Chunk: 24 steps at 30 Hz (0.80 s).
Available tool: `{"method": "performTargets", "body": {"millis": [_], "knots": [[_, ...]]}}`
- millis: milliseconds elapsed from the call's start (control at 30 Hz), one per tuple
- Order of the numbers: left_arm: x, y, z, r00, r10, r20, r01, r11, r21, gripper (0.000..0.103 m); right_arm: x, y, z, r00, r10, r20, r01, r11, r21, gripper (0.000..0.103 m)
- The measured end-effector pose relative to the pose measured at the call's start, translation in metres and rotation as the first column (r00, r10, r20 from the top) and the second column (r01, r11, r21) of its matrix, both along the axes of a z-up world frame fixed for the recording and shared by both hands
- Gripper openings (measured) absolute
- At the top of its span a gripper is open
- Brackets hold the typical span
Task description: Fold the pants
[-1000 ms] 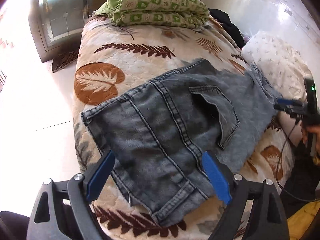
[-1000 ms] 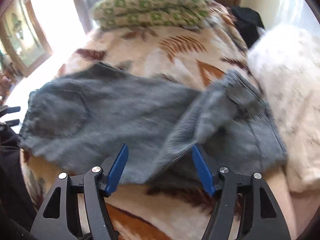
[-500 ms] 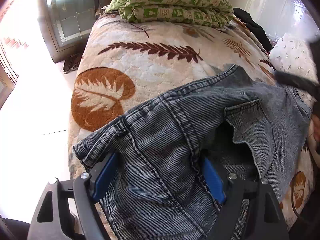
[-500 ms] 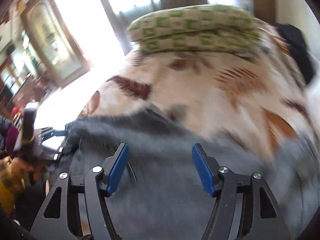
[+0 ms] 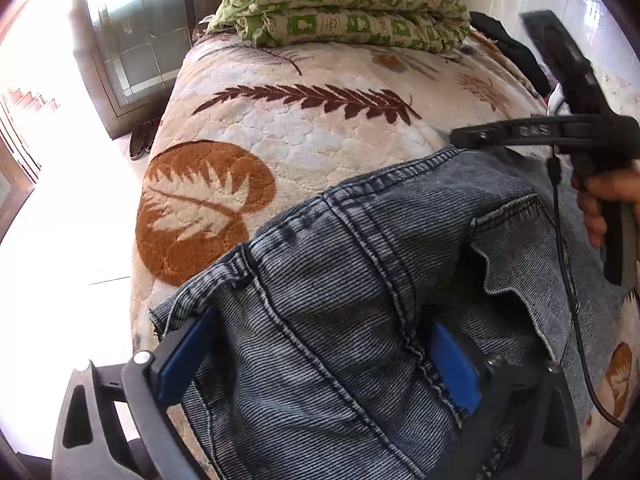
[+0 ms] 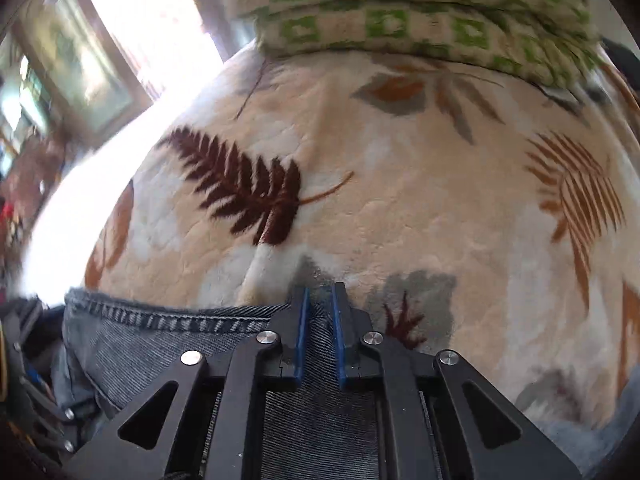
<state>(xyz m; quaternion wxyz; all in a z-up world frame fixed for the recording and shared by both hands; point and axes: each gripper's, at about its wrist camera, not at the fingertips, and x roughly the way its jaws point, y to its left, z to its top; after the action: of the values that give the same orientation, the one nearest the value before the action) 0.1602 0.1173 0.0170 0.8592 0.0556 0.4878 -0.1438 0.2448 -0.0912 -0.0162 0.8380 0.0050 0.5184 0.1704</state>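
Observation:
Grey-blue denim pants (image 5: 360, 280) lie across the near end of a leaf-patterned bed, back pocket up. My left gripper (image 5: 320, 360) is open, its blue pads (image 5: 184, 356) straddling the denim near the waistband. My right gripper (image 6: 320, 312) is shut on the far edge of the pants (image 6: 160, 344). It also shows in the left wrist view (image 5: 500, 136), held by a hand at the pants' far right edge.
A cream bedspread (image 5: 300, 140) with brown leaves covers the bed. A folded green-checked quilt (image 5: 348, 4) lies at the far end. Dark clothing (image 5: 504, 48) sits at the far right. The floor (image 5: 60, 220) lies to the left.
My left gripper has moved forward over the pants. My right gripper swung across to the pants' far edge and closed on the denim.

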Motion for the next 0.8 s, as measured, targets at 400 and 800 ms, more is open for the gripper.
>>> {"method": "performTargets", "body": {"millis": [400,800], "knots": [[-0.037,-0.001,0.076,0.970,0.106,0.217,-0.086,0.991,-0.101,0.096,-0.084,-0.201,0.083,0.957,-0.289,0.019,0.289,0.946,-0.144,0.050],[-0.042,-0.227,0.060,0.936,-0.328,0.124,0.346,0.923,-0.169,0.095,-0.045,-0.267,0.040,0.858,-0.493,-0.146,0.479,0.869,-0.122,0.045]]}}
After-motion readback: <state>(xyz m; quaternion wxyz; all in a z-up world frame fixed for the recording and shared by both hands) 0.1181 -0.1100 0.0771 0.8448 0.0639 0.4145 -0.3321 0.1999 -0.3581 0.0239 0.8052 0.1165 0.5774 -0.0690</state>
